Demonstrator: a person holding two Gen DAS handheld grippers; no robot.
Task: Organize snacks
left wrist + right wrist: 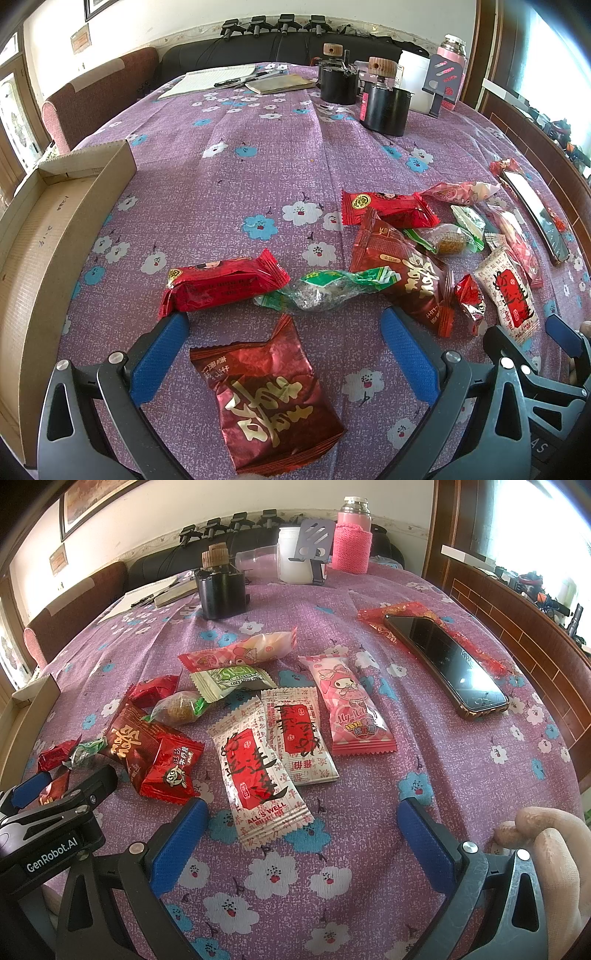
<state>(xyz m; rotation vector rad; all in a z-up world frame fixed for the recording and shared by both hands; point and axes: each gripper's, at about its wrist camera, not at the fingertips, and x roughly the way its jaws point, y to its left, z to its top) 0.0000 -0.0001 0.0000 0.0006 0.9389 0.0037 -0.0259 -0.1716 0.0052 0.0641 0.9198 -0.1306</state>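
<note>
Several wrapped snacks lie on a purple flowered tablecloth (258, 147). My left gripper (284, 325) is open, its blue fingers on either side of a dark red packet with gold lettering (273, 398) that lies on the cloth. Just beyond lie a bright red packet (221, 284) and a green-wrapped candy (325, 288). An empty cardboard box (48, 229) stands at the left. My right gripper (301, 812) is open and empty, just short of a white and red packet (258, 771). A pink packet (351, 705) lies beyond it.
A phone (447, 664) lies on a red wrapper at the right. Black containers (384, 107), a white jar (295, 557), a pink flask (351, 542), and notebooks with pens (236, 81) stand at the table's far end. A sofa lies behind.
</note>
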